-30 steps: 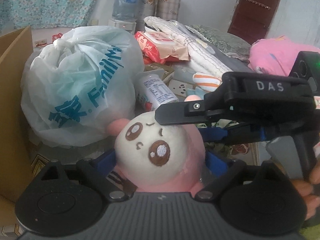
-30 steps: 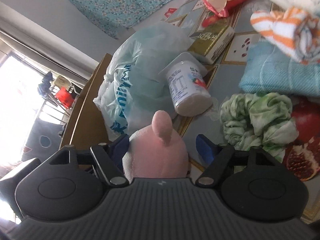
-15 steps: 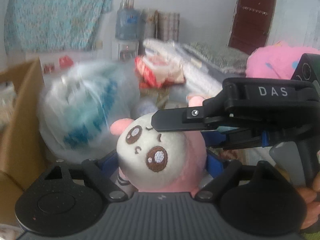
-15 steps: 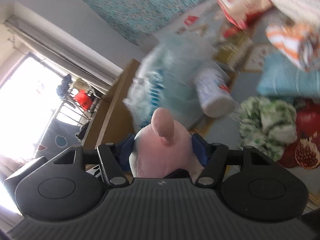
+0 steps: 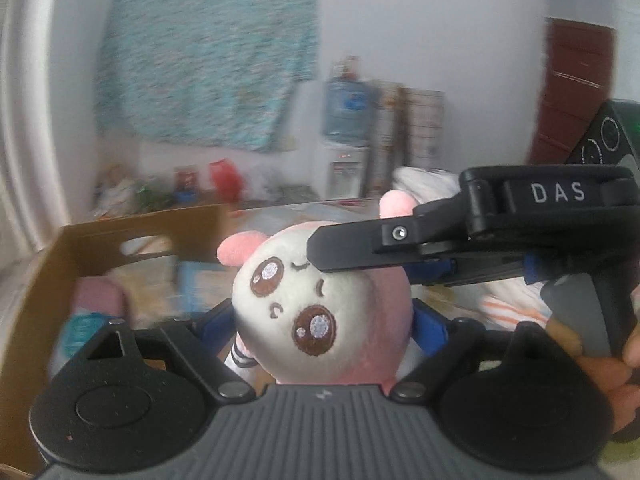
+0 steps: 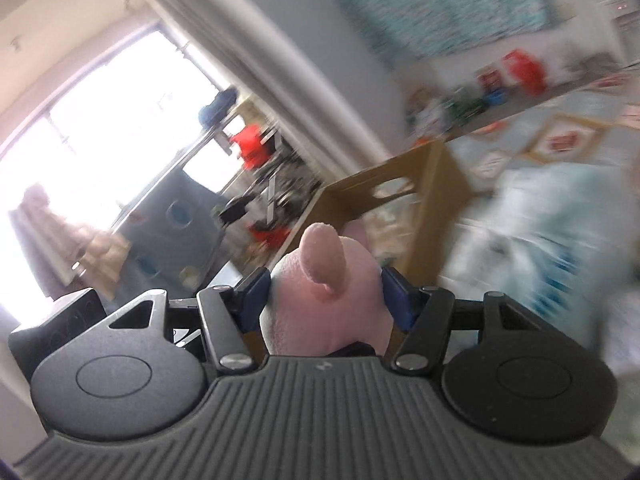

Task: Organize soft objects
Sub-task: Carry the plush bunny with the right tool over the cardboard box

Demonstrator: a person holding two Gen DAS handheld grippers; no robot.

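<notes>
Gripping one plush toy (image 5: 320, 312) between them, the left gripper (image 5: 320, 320) and the right gripper (image 6: 326, 296) both pinch the round doll's pink body with their blue pads, the right one crossing over its white embroidered face as seen from the left wrist camera. Nearest the lens, the toy shows a short-pile fleece skin, stitched brown eyes and a stubby pink ear; from the right wrist camera only its pink back and one ear are visible. Just beyond it stands an open cardboard box (image 5: 52, 264), brown and stiff-walled with a hand slot cut in its far side, and blurred soft items, one pink and one pale blue, already lie inside near its left wall. By that evidence the sorting appears partly done: this doll is held aloft close to the box's near edge but not yet inside, and lowering and releasing it remains. Farther right, a crinkled pale plastic bag (image 6: 552, 232) sits on the patterned tabletop beside the box. At the back, a turquoise floral cloth (image 5: 208, 64) hangs on the wall near a water dispenser (image 5: 344, 144).
</notes>
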